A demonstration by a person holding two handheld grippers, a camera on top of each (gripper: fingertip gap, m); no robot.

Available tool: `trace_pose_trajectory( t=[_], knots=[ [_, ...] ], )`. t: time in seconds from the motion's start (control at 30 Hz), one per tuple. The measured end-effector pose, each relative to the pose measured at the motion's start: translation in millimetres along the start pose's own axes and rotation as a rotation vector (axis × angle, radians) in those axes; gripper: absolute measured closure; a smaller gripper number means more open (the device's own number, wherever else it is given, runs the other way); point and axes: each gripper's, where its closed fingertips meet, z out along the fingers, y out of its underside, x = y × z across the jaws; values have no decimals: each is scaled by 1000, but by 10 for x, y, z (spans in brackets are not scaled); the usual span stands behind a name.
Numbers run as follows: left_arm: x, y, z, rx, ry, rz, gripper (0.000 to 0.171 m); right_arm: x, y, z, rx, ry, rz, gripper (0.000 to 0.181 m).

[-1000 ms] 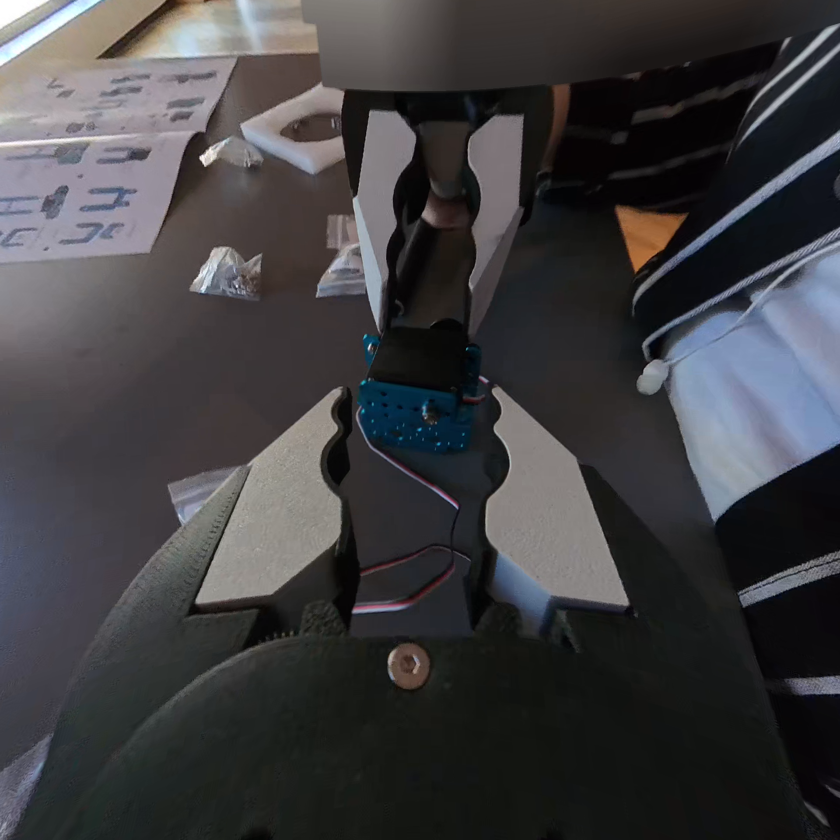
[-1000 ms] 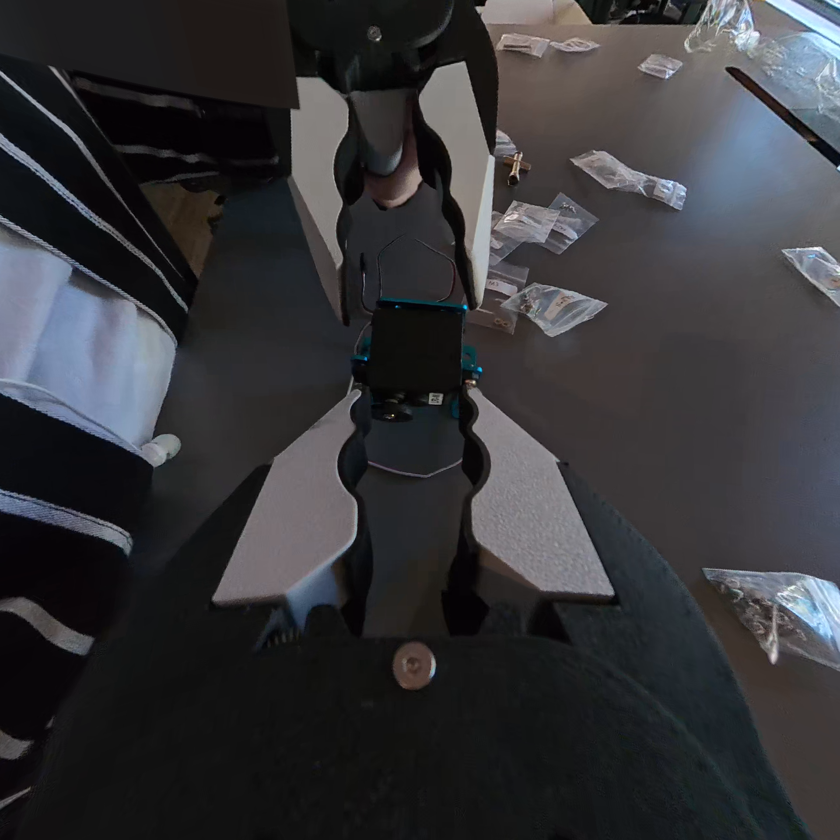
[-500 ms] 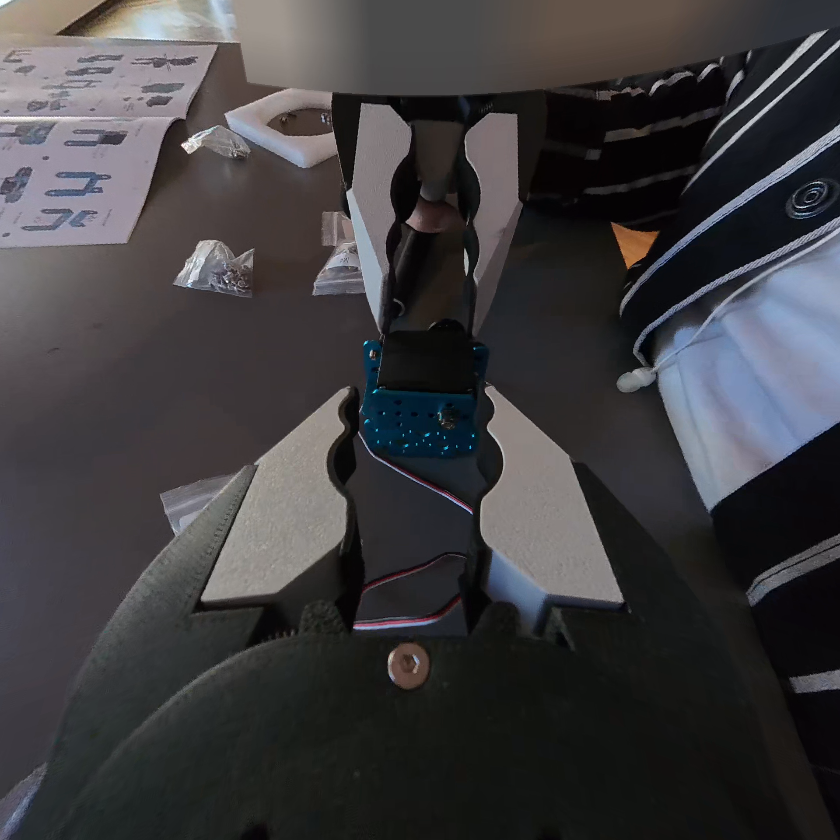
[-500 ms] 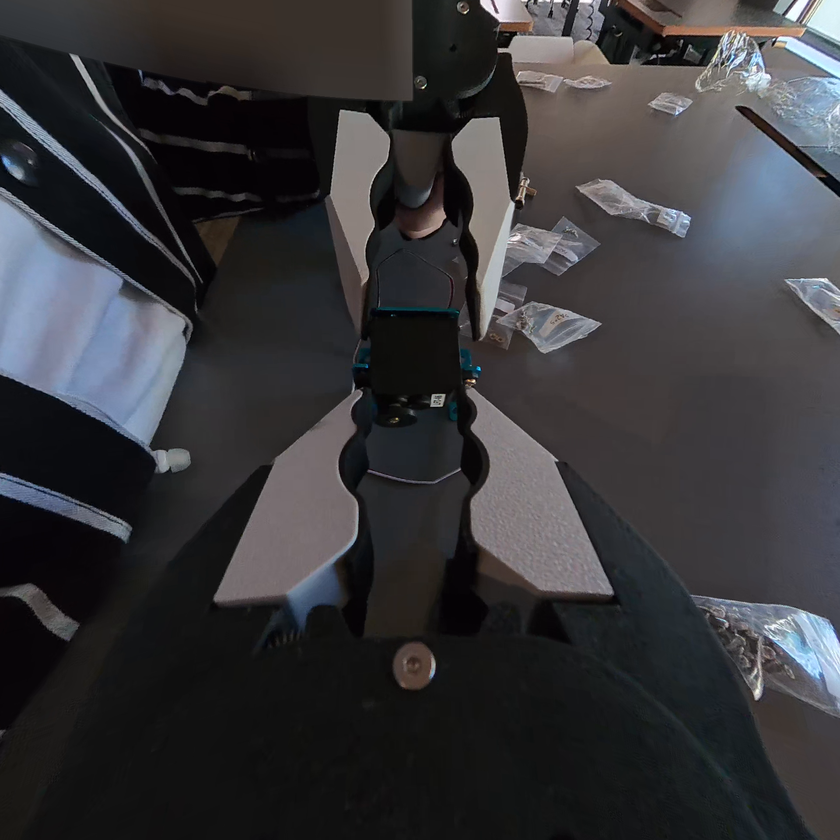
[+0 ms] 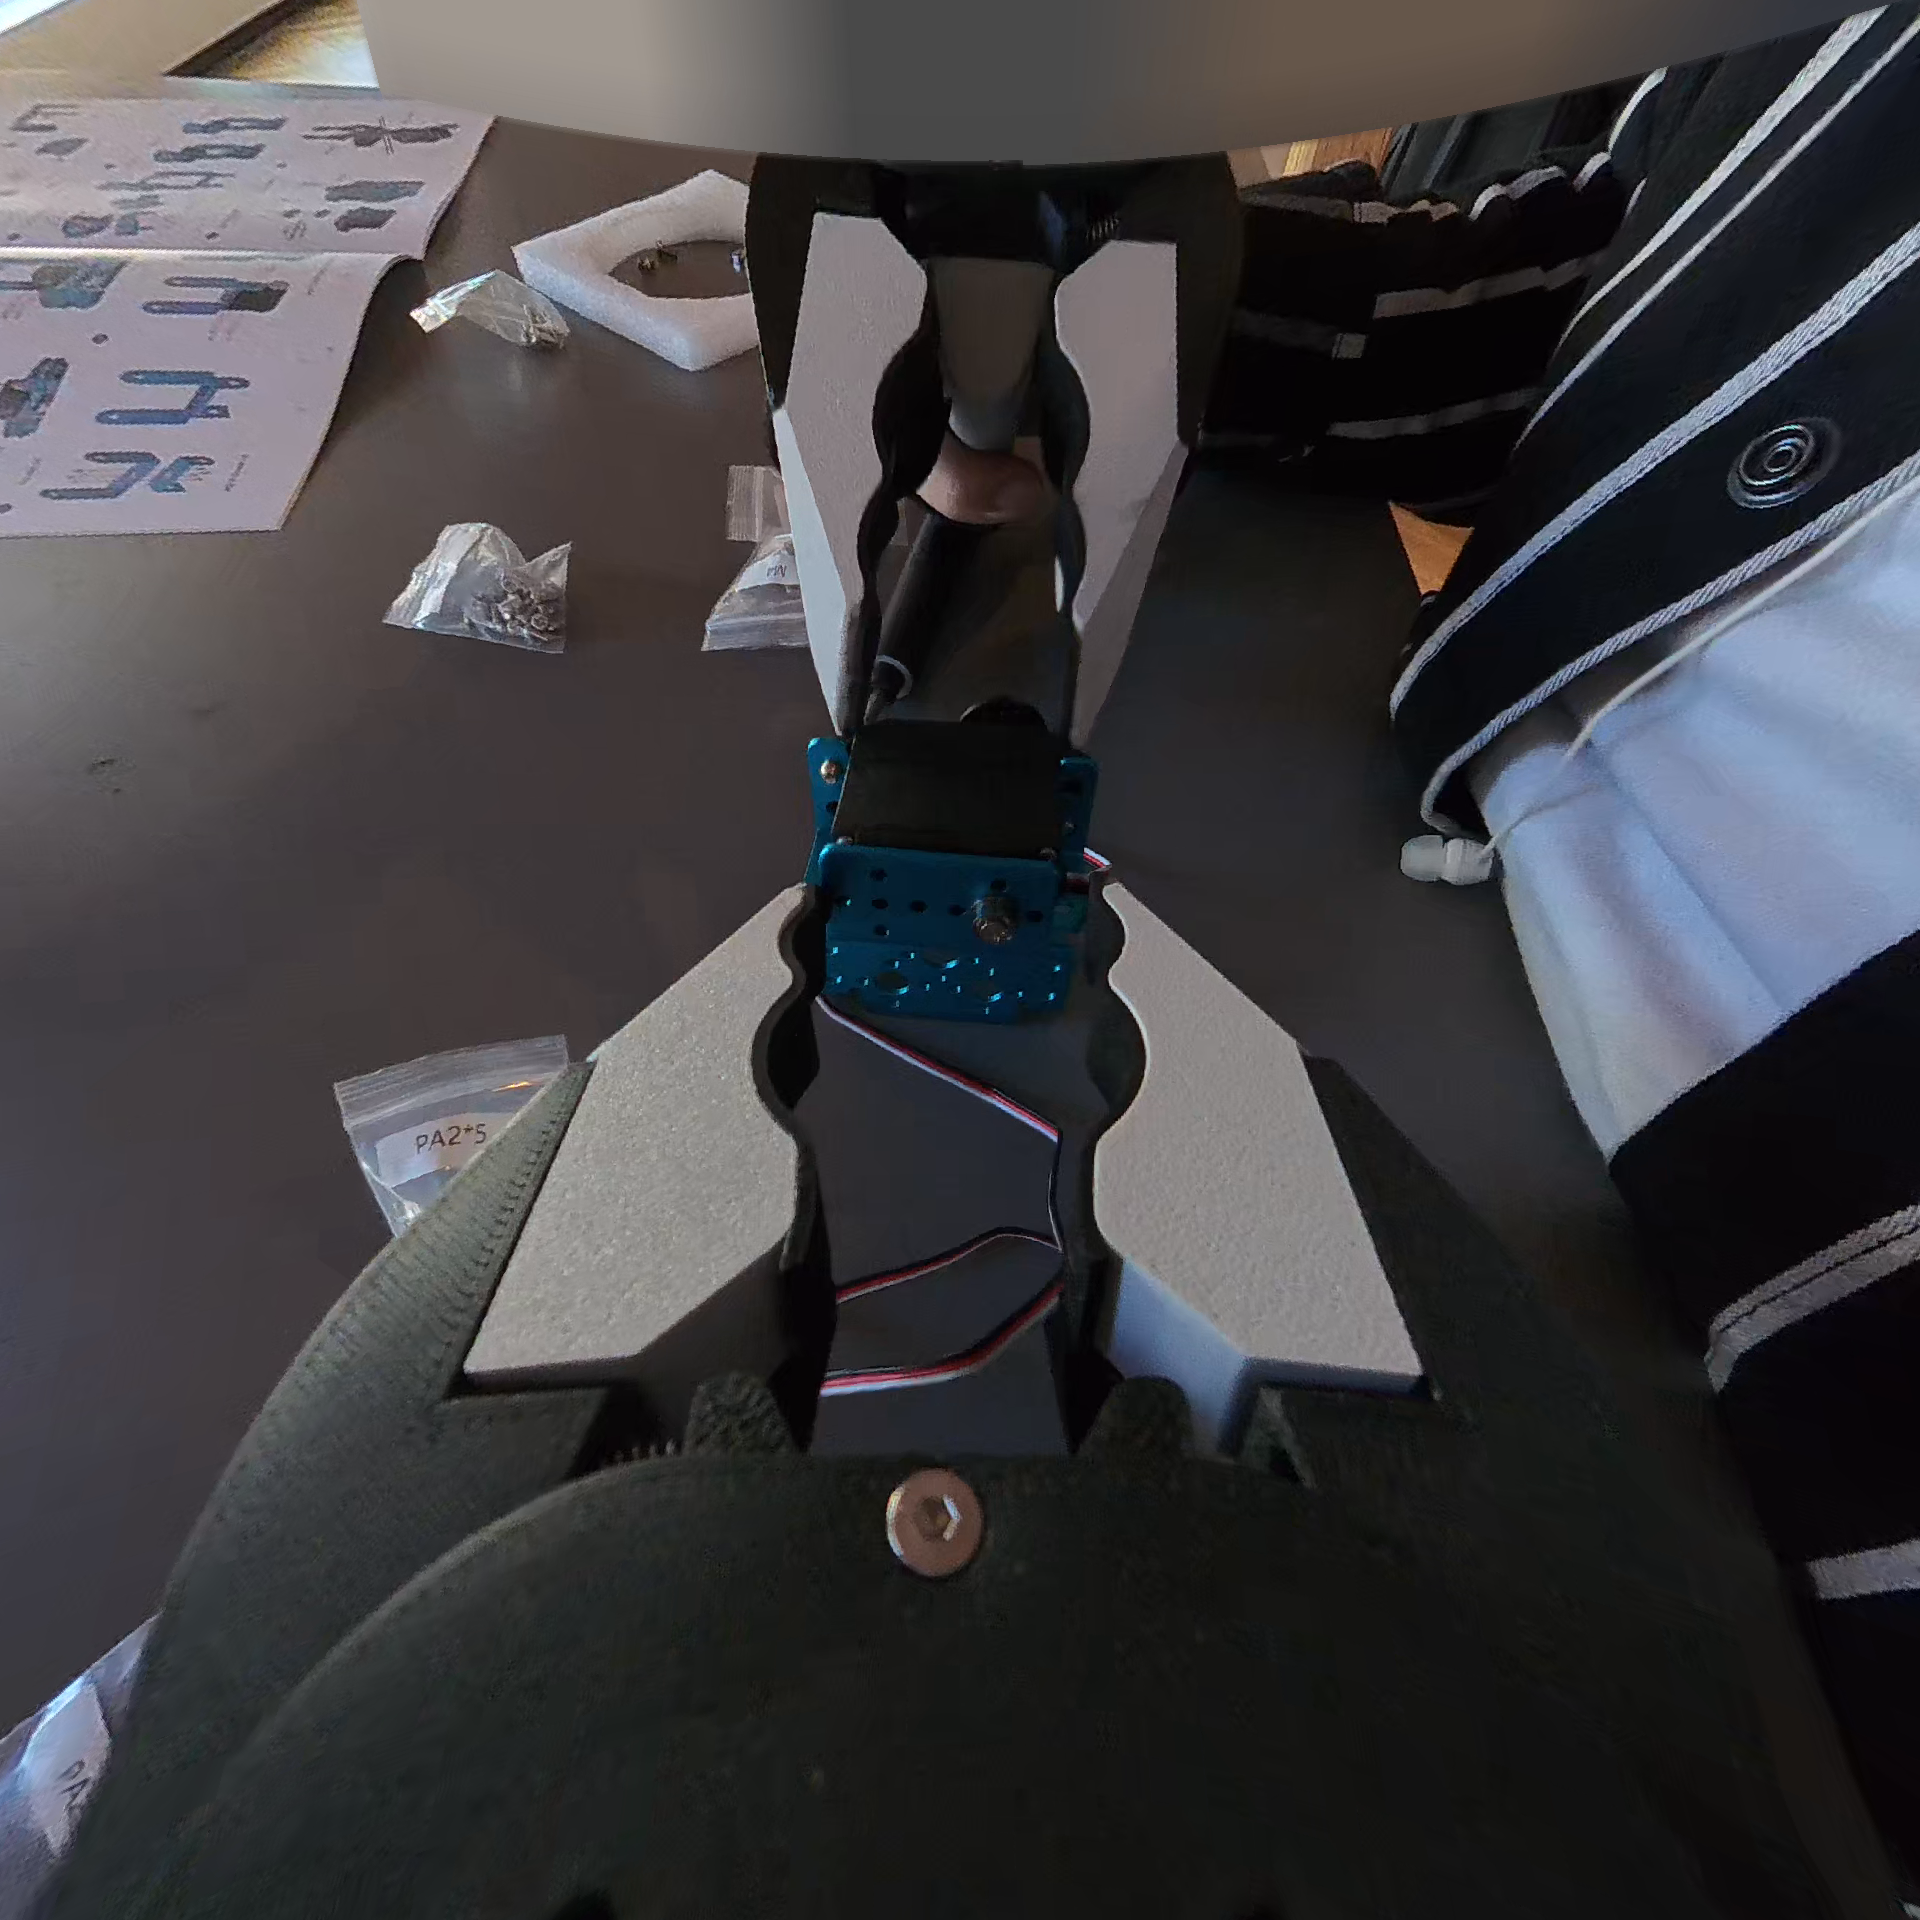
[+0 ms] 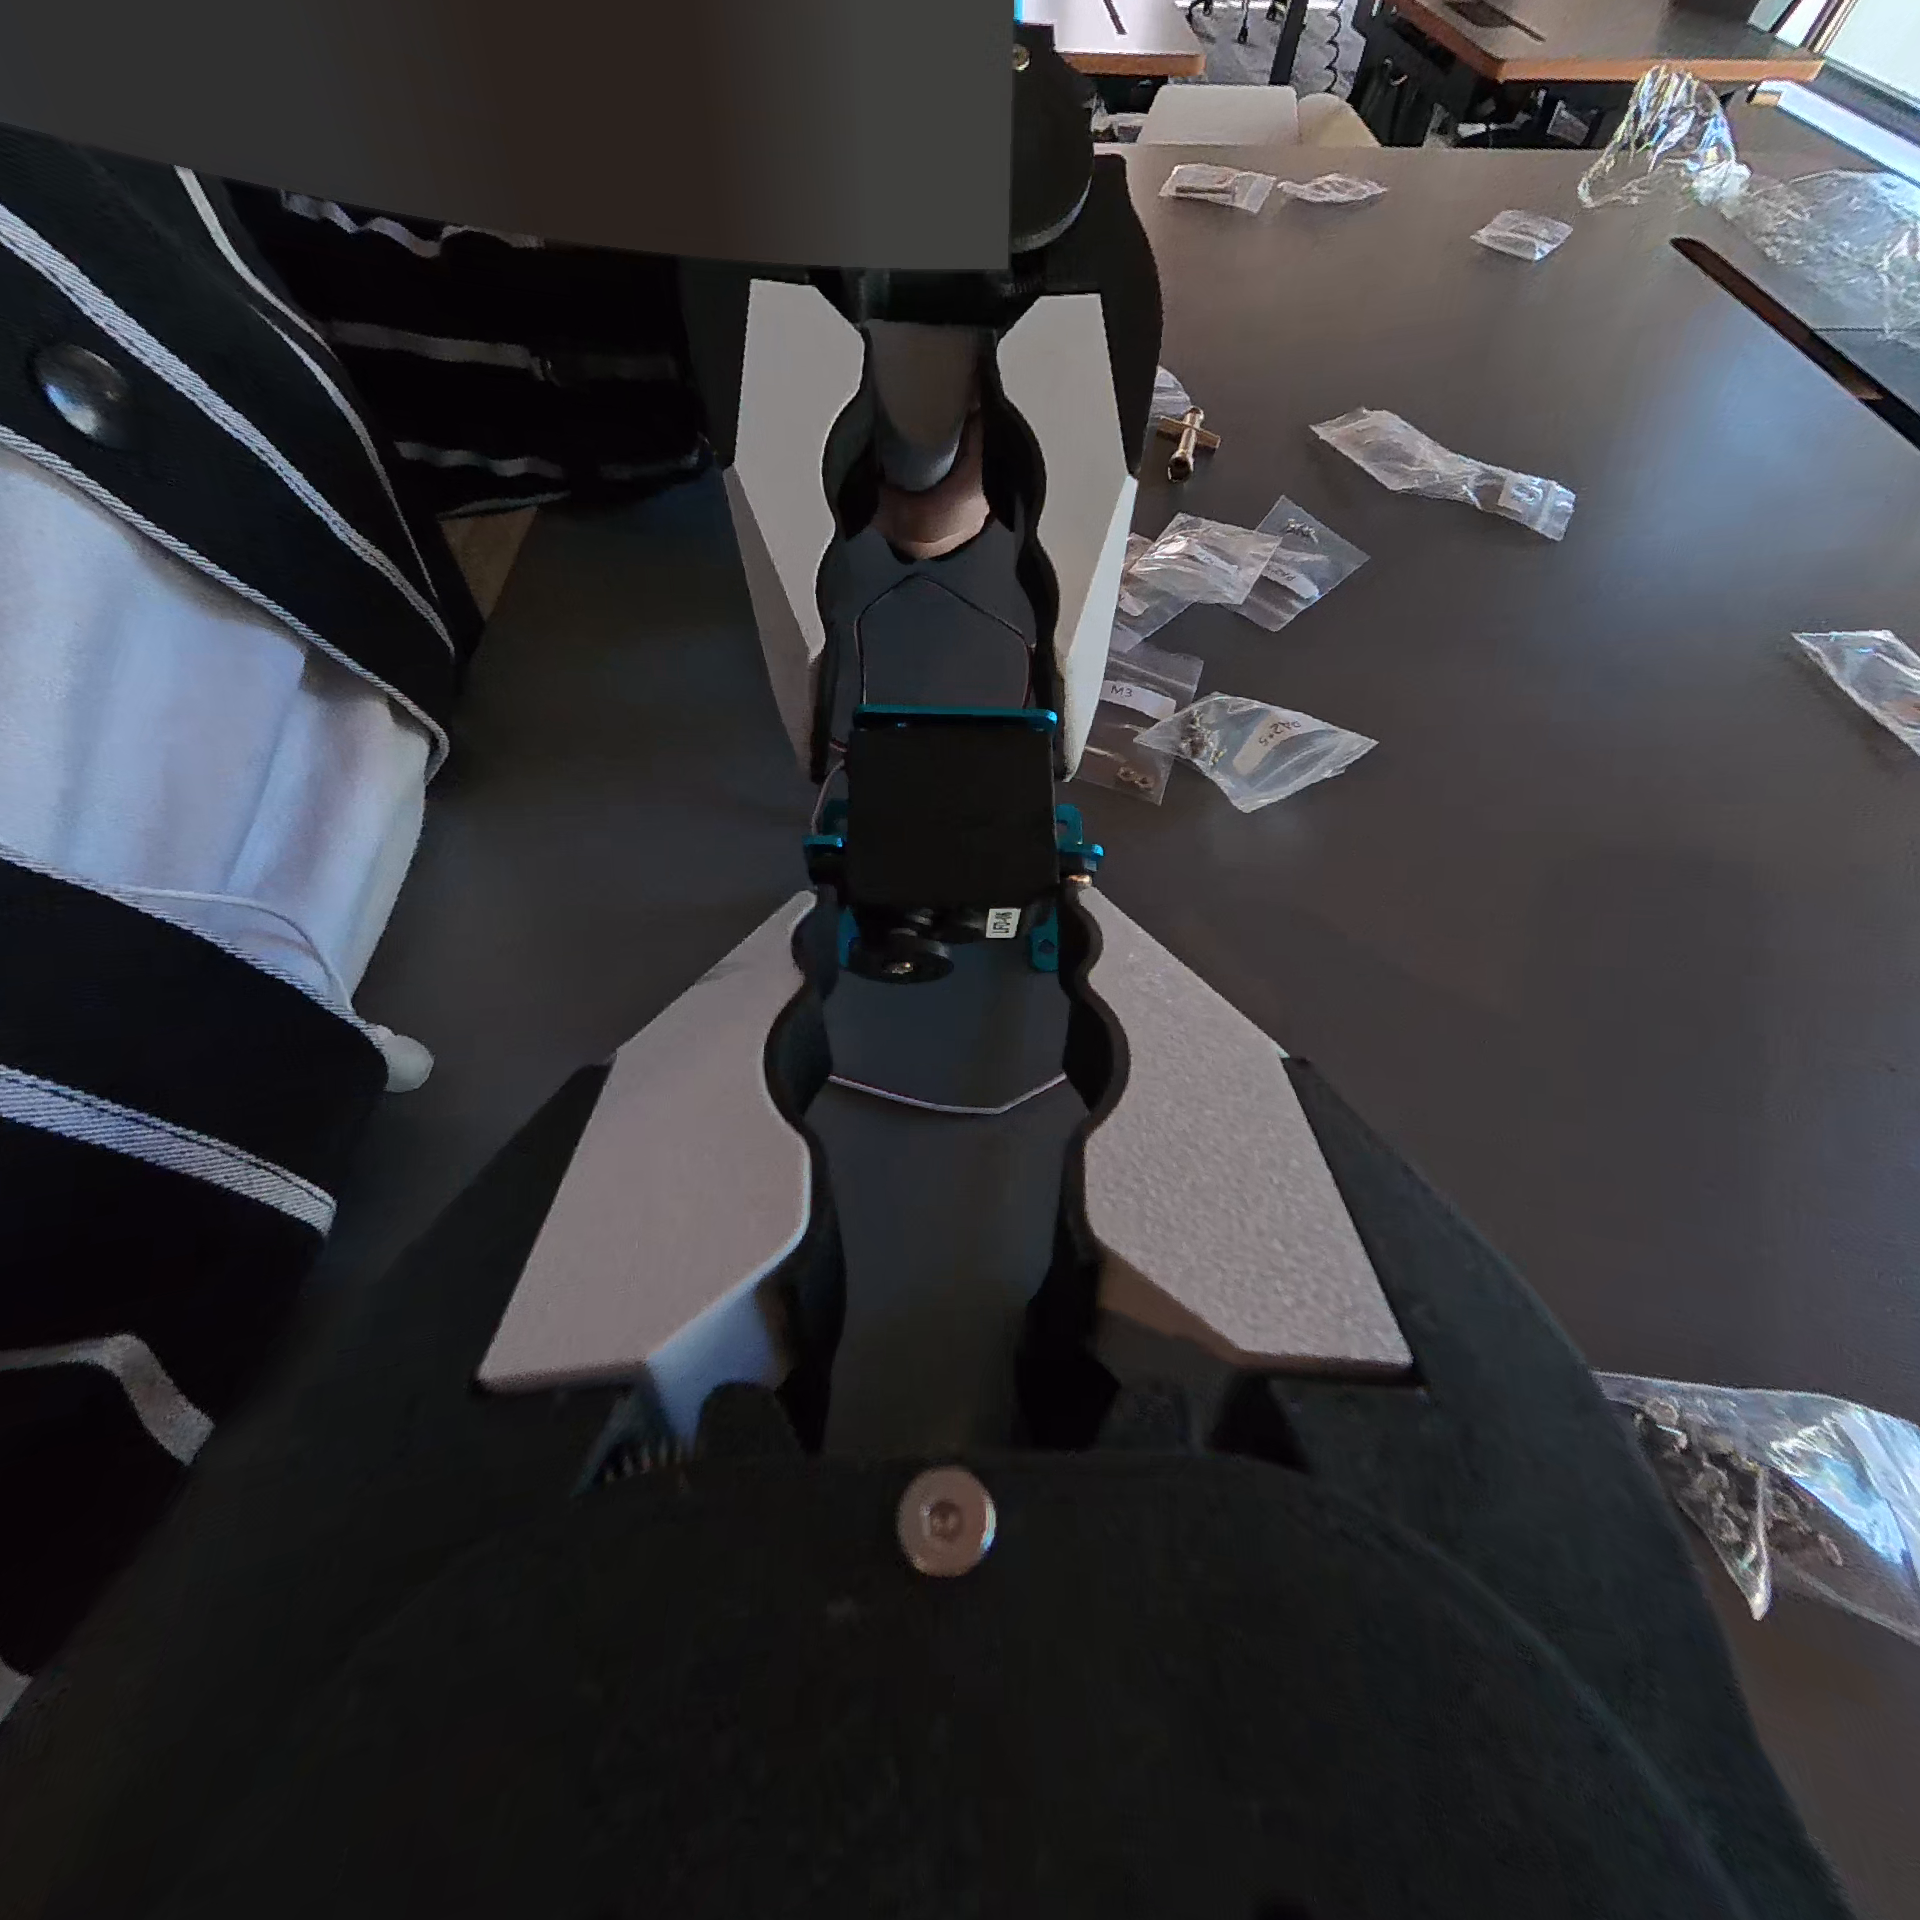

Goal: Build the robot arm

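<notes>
— Little has moved since a second ago: both views have tipped slightly, so we see more of the far table, and the blue bracket [image 5: 940,940] now shows us two faces where it showed one. Otherwise it sits between us as before.

— How do the left tongs [image 5: 951,914] stand?

— Narrowed to about the bracket's width, with the tips pressed against its two sides. The small black motor [image 5: 945,800] sits in the bracket just past the tips, at twelve o'clock. Its red, white and black wire [image 5: 966,1101] trails back towards us between the fingers.

— And the right tongs [image 6: 940,914]?

— They come from the opposite end, equally narrowed, tips against the bracket's side ears with the motor's round hub between them. So we have the piece pinched from both ends, tip to tip. Whether it touches the table [image 5: 260,831] beneath, we cannot tell.

— What lies around us?

— In the left view, a bag of screws [image 5: 488,592] at ten o'clock, printed sheets [image 5: 156,343] and a white foam piece [image 5: 665,281] beyond it, and a labelled bag [image 5: 447,1122] just beside our left finger at nine. In the right view, more small bags [image 6: 1257,748] at two o'clock and a brass cross-shaped tool [image 6: 1184,442] at one. A person's striped sleeve [image 5: 1714,520] runs along the near edge.
</notes>
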Motion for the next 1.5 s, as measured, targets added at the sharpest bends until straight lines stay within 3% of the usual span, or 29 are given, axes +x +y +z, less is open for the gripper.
trace_pose_trajectory(
  t=[0.23, 1.07, 1.5],
  knots=[
    [-19, -51, -78, 27, -4, 18, 130, 10, 26, 42, -22, 23, -25, 142],
    [-38, -35, -96, 5, -97, 55, 131, 30, 26, 52, -7, 68, -28, 147],
    [0, 14, -54, -3, -56, 50, 127, 8, -1, 62, 22, 34, -30, 143]
  ],
)
